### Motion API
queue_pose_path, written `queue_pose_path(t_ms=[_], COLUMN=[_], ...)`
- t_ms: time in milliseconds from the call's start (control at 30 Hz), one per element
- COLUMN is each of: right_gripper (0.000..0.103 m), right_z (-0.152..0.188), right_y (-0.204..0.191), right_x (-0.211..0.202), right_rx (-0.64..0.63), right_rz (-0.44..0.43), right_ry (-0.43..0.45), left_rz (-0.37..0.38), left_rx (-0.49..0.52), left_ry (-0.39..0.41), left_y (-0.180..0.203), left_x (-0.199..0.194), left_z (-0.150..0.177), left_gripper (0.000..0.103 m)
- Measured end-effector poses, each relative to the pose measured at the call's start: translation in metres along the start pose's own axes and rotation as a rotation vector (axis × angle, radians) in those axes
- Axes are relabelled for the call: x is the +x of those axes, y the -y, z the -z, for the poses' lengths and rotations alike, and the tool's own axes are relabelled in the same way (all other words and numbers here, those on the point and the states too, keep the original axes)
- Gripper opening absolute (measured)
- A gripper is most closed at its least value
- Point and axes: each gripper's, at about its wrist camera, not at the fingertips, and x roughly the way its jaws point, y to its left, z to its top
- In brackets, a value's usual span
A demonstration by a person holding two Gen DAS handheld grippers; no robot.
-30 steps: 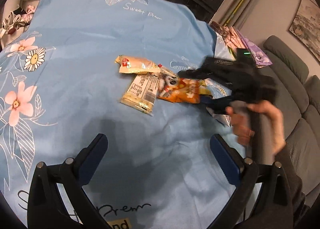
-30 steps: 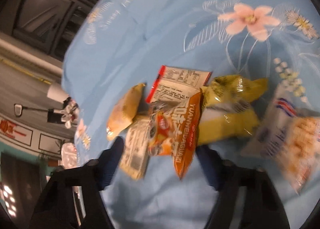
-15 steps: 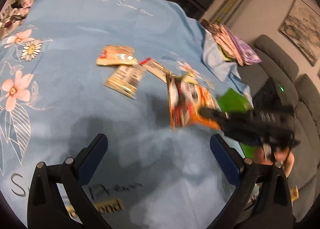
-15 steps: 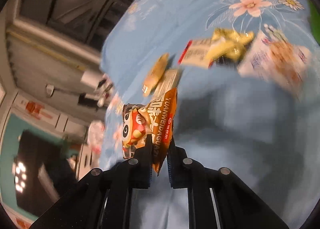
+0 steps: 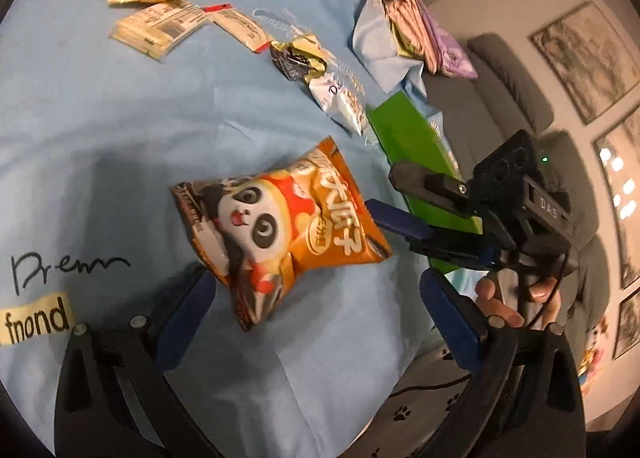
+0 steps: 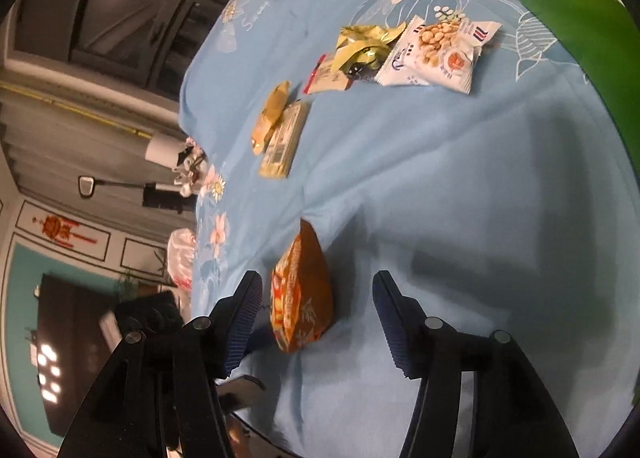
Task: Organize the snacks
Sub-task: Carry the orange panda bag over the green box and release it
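- The orange panda snack bag [image 5: 280,234] lies flat on the blue floral cloth [image 5: 120,130], right in front of the left gripper [image 5: 316,322] and inside the spread of its fingers.
- Left gripper: jaws wide apart, nothing between the pads; the bag's lower end sits just ahead of the left-hand finger.
- Right gripper [image 6: 320,322]: also open and empty. In its own view the same orange bag [image 6: 302,298] lies between the two fingers, seen edge-on, touching neither as far as I can tell.
- The relation that matters: the bag's long axis runs slantwise across the left gripper's view, from just ahead of its left-hand finger up and away toward the right gripper [image 5: 404,214], whose fingertips sit just off the bag's far corner.
- Judgement: both grippers are close to it, but the right one lines up along the bag's length, so a close there would pinch it across its narrow side.
- Farther ahead of both grippers, well apart from the panda bag, is the rest of the pile: two pale yellow packets [image 5: 156,10], a red-edged sachet [image 5: 240,26], a crumpled gold wrapper [image 5: 298,54] and a white-and-blue peanut bag [image 6: 436,54].
- A green box [image 5: 416,150] lies beyond the right gripper's fingers in the left view; I'd guess that is where snacks are headed, though I can't see inside it.
- My read: sorting is barely started, most packets being loose on the cloth.
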Motion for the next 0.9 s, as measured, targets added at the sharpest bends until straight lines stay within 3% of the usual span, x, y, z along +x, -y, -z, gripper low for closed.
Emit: queue_pose_path(t_ms=[167, 300, 333, 367, 400, 433, 533, 700, 900], right_gripper=[0.058, 0.056, 0.05, 0.033, 0.028, 0.027, 0.025, 0.024, 0.024], right_z=[-0.01, -0.013, -0.014, -0.014, -0.013, -0.012, -0.007, -0.007, -0.009], right_y=[-0.009, -0.011, -0.012, -0.012, -0.012, -0.013, -0.02, -0.022, -0.036], right_x=[0.026, 0.039, 0.044, 0.046, 0.046, 0.047, 0.045, 0.026, -0.041], right_rx=[0.001, -0.016, -0.034, -0.047, -0.053, -0.064, -0.112, -0.096, -0.146], right_rz=[0.006, -0.01, 0.012, 0.036, 0.038, 0.039, 0.069, 0.041, 0.014], right_ry=[-0.032, -0.059, -0.059, -0.063, -0.057, -0.053, -0.03, 0.003, 0.138], left_rz=[0.045, -0.013, -0.04, -0.06, -0.073, -0.098, -0.078, -0.121, -0.059], left_rx=[-0.047, 0.018, 0.036, 0.043, 0.038, 0.024, 0.007, 0.101, 0.205], left_ry=[0.032, 0.03, 0.038, 0.046, 0.049, 0.047, 0.042, 0.061, 0.084], left_y=[-0.009, -0.003, -0.003, -0.004, -0.007, -0.014, -0.022, 0.003, 0.059], left_x=[-0.005, 0.0, -0.002, -0.003, -0.003, -0.001, -0.002, -0.005, -0.006], left_z=[-0.004, -0.002, -0.001, 0.0, 0.0, 0.0, -0.003, -0.006, -0.025], left_gripper=[0.102, 0.095, 0.083, 0.071, 0.039, 0.03, 0.029, 0.029, 0.029])
